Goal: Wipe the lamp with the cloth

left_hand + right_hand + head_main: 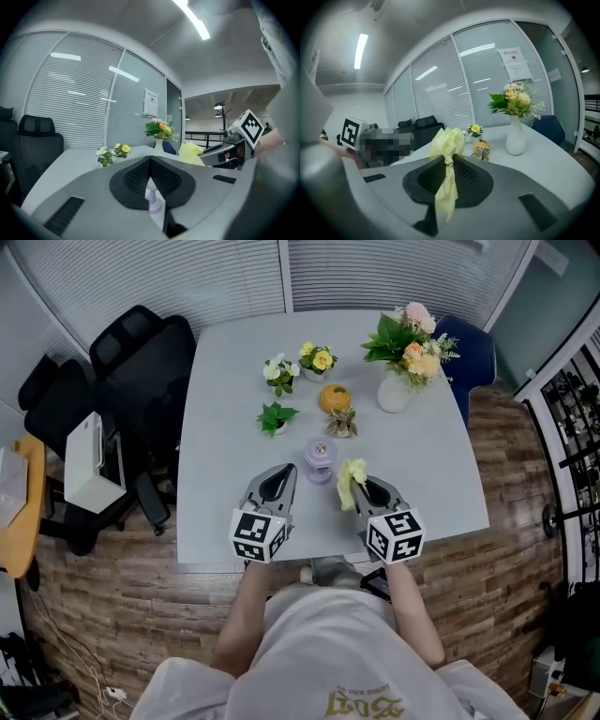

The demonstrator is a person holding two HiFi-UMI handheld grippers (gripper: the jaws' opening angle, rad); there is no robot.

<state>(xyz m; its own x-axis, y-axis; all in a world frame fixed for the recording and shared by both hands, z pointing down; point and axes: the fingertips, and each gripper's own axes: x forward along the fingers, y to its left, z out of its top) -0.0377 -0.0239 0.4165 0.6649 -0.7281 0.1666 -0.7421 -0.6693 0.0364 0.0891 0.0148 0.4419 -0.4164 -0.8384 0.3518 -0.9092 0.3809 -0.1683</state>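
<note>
A small lilac lamp point(320, 458) stands upright on the grey table point(431, 474), between my two grippers. My left gripper point(286, 468) hovers just left of it, jaws shut with nothing in them. In the left gripper view the lamp's stem and base point(153, 202) show through the gap under the closed tips point(150, 159). My right gripper point(361, 480) sits just right of the lamp, shut on a yellow cloth point(351, 482). In the right gripper view the cloth point(447, 145) bunches above the tips point(449, 158) and a strip hangs down between the jaws.
Behind the lamp are a white vase of flowers point(405, 352), two small flower pots point(279, 371) point(317, 359), a green plant point(276, 418) and an orange ornament point(335, 399). Black office chairs point(131, 362) stand left of the table, a blue chair point(473, 352) at its far right corner.
</note>
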